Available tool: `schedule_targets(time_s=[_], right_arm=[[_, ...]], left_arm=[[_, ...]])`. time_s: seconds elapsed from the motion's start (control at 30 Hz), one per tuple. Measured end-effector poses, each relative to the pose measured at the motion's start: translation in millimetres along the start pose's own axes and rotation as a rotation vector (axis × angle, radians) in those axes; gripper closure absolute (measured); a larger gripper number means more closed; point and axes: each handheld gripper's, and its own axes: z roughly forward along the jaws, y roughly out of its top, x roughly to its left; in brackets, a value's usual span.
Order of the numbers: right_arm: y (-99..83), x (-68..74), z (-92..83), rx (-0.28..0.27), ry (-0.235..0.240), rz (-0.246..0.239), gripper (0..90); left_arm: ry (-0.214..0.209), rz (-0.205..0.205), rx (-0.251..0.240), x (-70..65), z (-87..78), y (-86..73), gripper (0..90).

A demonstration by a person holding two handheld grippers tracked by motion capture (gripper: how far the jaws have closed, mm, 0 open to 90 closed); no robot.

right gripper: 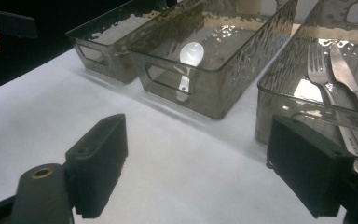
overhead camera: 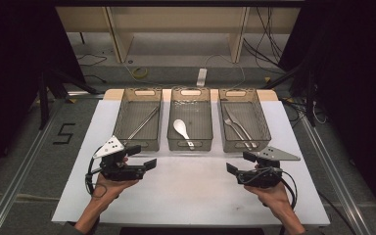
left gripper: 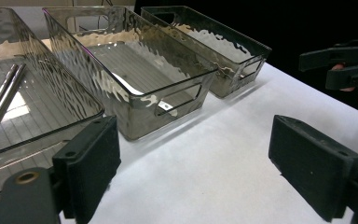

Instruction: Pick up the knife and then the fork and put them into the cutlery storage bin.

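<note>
Left bin (left gripper: 37,116): in the left gripper view cut off by the left edge – the chopsticks (left gripper: 0,100) in it run out of frame.
Spoon (left gripper: 167,108): same view – just a pale glint through the middle bin's (left gripper: 135,70) rippled wall.
Right bin (right gripper: 307,79): in the right gripper view cut off at the right edge; the fork (right gripper: 319,70) and knife (right gripper: 349,81) handles blur behind its near wall.
Right gripper (left gripper: 342,70): half cropped at the left gripper view's edge.
</note>
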Motion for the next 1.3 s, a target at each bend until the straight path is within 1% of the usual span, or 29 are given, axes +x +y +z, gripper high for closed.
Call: schedule_targets(time_s=[0.27, 0.5, 1.3], right_arm=[[-6.1, 4.1, -3.5, -0.003, -0.001, 0.000, 21.1], [-10.9, 3.5, -7.6, -0.003, -0.008, 0.003, 21.1], [-11.8, 5.0, -7.8, -0.002, -0.019, -0.017, 21.1]], left_arm=[[-0.001, -0.001, 0.000, -0.2, -0.7, -0.4, 15.9], [-0.001, 0.002, 0.002, 0.2, -0.3, -0.2, 15.9], [-0.002, 0.001, 0.001, -0.8, 0.4, -0.2, 15.9]])
